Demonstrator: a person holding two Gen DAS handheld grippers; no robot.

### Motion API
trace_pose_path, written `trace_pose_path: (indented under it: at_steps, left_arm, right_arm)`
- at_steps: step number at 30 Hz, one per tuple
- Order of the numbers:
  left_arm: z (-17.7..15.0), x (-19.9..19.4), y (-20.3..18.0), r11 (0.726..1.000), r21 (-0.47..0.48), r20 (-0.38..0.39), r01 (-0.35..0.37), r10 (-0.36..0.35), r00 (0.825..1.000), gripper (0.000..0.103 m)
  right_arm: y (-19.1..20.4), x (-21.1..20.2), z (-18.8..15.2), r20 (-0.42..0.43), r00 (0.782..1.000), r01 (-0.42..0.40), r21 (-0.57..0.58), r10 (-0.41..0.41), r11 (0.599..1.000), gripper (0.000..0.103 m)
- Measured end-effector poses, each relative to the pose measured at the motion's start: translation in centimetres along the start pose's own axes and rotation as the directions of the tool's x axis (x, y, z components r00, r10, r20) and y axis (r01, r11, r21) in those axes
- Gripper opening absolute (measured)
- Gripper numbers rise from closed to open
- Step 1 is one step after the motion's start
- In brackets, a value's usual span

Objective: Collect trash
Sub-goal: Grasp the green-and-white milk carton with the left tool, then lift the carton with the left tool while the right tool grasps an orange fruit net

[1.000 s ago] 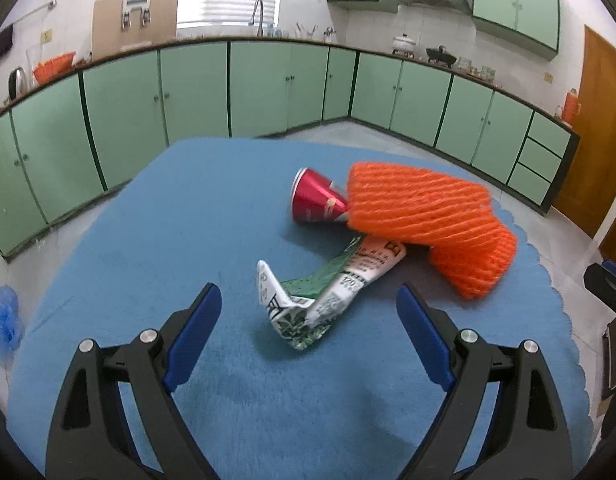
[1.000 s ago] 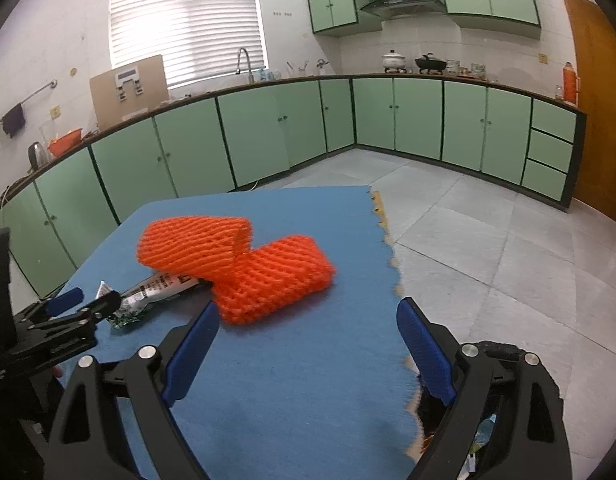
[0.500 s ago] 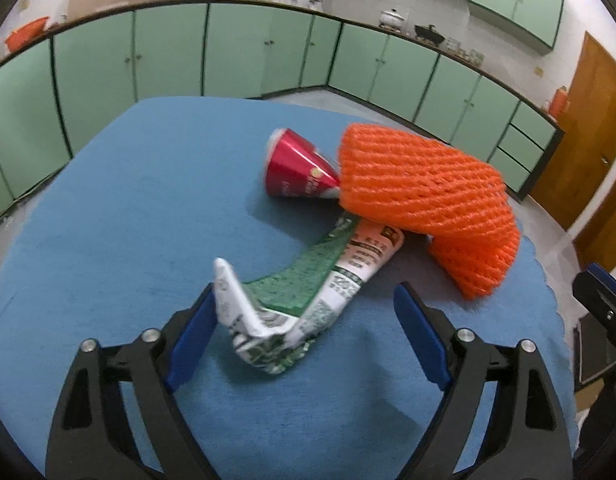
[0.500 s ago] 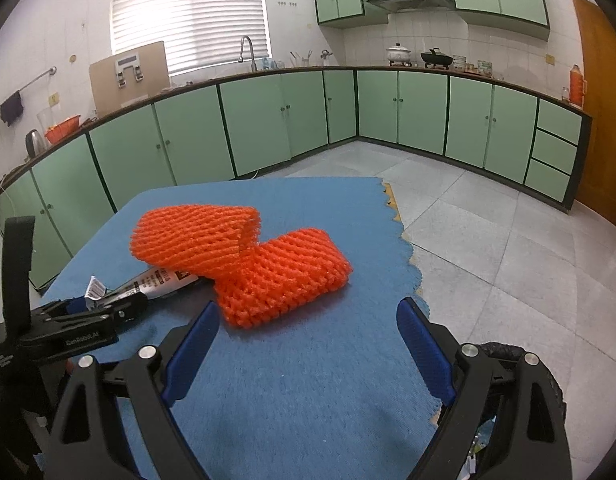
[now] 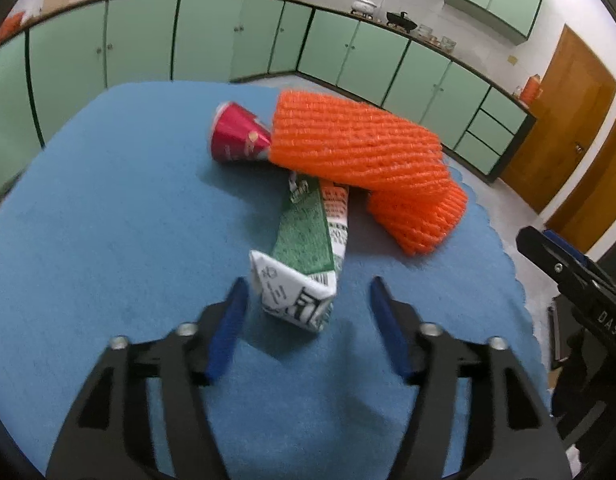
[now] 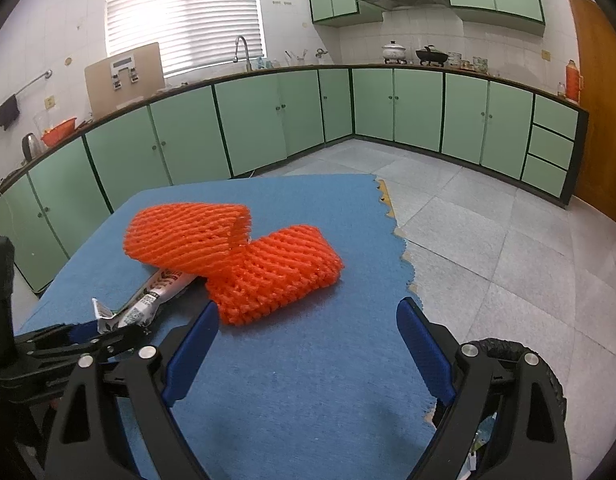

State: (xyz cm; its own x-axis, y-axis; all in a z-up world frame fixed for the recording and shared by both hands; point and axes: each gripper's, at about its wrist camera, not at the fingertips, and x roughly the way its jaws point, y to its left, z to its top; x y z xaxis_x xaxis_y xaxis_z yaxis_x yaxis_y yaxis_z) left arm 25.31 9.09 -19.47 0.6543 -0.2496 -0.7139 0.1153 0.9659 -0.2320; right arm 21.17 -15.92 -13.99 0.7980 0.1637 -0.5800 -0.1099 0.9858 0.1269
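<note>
A crumpled green and white wrapper [image 5: 303, 268] lies on the blue tablecloth [image 5: 107, 208]. My left gripper [image 5: 308, 308] is open, its blue fingers straddling the wrapper's near end without touching it. Behind it lie a crushed red can [image 5: 237, 138] and an orange foam net [image 5: 364, 156] draped partly over both. In the right wrist view my right gripper [image 6: 308, 340] is open and empty, just short of the orange net [image 6: 235, 252]. The wrapper [image 6: 147, 300] and the left gripper [image 6: 91, 340] show at the left there.
The cloth's scalloped right edge [image 6: 404, 256] drops to a tiled floor [image 6: 508, 240]. Green cabinets [image 6: 267, 120] line the walls. A black round thing [image 6: 504, 356] sits low behind my right gripper. The right gripper's black body [image 5: 580, 280] shows at the right of the left wrist view.
My left gripper has moved forward and down until its fingers straddle the wrapper, and the fingers have closed in somewhat. My right gripper has edged slightly towards the orange net.
</note>
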Motion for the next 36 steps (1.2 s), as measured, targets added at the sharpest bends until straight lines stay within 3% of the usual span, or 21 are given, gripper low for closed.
trace_pose_path:
  at_steps: [11,16,31,36]
  left_arm:
    - [2.4,3.1,-1.3,0.998,0.007,-0.018,-0.056,0.056,0.998,0.069]
    - [1.9,3.9,-1.5,0.997,0.012,-0.041,-0.08,0.08,0.996,0.044]
    - [-2.5,-1.8,0.0,0.994,-0.042,-0.008,-0.098,0.098,0.995,0.039]
    - [-3.6,-3.7,1.7,0.985,-0.071,0.012,-0.157,0.159,0.987,0.039]
  right_arm:
    - [-0.7,0.2,-0.2,0.0,1.0,-0.003,0.012,0.003,1.0,0.088]
    - [-1.0,0.4,-0.2,-0.001,1.0,0.0,0.017,0.0,1.0,0.088]
    - [0.2,0.5,0.2,0.008,0.999,-0.038,0.0,0.038,0.999,0.087]
    - [2.3,1.1,1.0,0.018,0.997,-0.076,-0.027,0.077,0.997,0.087]
